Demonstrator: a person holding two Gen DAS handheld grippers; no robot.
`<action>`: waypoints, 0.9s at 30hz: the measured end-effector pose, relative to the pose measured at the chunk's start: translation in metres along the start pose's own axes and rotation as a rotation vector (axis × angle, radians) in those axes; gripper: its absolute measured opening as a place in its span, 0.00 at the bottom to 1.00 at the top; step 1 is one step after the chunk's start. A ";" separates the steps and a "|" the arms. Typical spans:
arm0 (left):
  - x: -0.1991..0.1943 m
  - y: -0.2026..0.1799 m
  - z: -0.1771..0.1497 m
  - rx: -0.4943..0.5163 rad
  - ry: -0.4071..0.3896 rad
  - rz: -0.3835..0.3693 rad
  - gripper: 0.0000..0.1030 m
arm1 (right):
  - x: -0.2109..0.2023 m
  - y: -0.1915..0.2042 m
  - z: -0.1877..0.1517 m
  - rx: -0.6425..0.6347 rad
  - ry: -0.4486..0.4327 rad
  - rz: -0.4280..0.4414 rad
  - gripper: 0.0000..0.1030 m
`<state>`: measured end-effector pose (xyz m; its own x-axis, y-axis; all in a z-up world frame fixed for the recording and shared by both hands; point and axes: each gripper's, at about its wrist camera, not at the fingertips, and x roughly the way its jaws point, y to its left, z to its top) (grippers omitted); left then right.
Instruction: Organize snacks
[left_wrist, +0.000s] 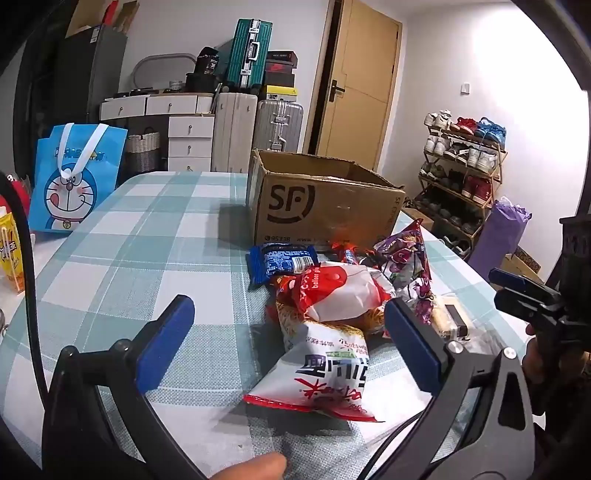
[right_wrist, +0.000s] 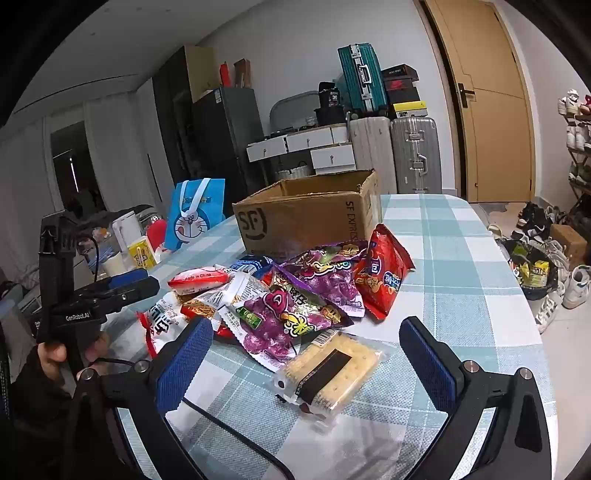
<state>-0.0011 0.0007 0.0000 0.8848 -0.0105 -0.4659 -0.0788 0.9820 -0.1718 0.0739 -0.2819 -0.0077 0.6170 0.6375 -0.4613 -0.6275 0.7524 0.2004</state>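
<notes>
A heap of snack packs lies on the checked tablecloth (left_wrist: 129, 240) in front of an open cardboard box (left_wrist: 325, 206) (right_wrist: 306, 218). My left gripper (left_wrist: 291, 321) is open, hovering over a white-and-red noodle pack (left_wrist: 321, 373); nothing touches its blue pads. Behind lie a red-and-white pack (left_wrist: 340, 291), a blue biscuit pack (left_wrist: 282, 260) and a purple candy bag (left_wrist: 406, 258). My right gripper (right_wrist: 310, 343) is open above a clear pack of crackers (right_wrist: 332, 373). Purple candy bags (right_wrist: 291, 314) and a red bag (right_wrist: 384, 273) lie beyond it.
A blue cartoon tote bag (left_wrist: 74, 177) (right_wrist: 194, 214) stands at the table's left side, with a yellow box (right_wrist: 142, 254) near it. Suitcases (left_wrist: 258, 125), white drawers and a wooden door (left_wrist: 358, 85) are behind. A shoe rack (left_wrist: 465, 173) stands right of the table.
</notes>
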 end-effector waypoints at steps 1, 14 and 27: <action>0.000 0.000 0.000 0.000 0.000 -0.002 0.99 | 0.000 0.000 0.000 -0.005 -0.002 -0.004 1.00; 0.000 -0.001 0.000 0.009 0.005 0.008 0.99 | 0.000 0.001 -0.002 -0.005 0.004 -0.007 1.00; 0.001 -0.001 0.000 0.008 0.010 0.010 0.99 | -0.001 0.000 -0.003 -0.005 0.002 -0.008 1.00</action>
<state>-0.0001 -0.0003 -0.0002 0.8792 -0.0030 -0.4764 -0.0833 0.9836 -0.1599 0.0721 -0.2825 -0.0095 0.6211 0.6313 -0.4644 -0.6248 0.7566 0.1929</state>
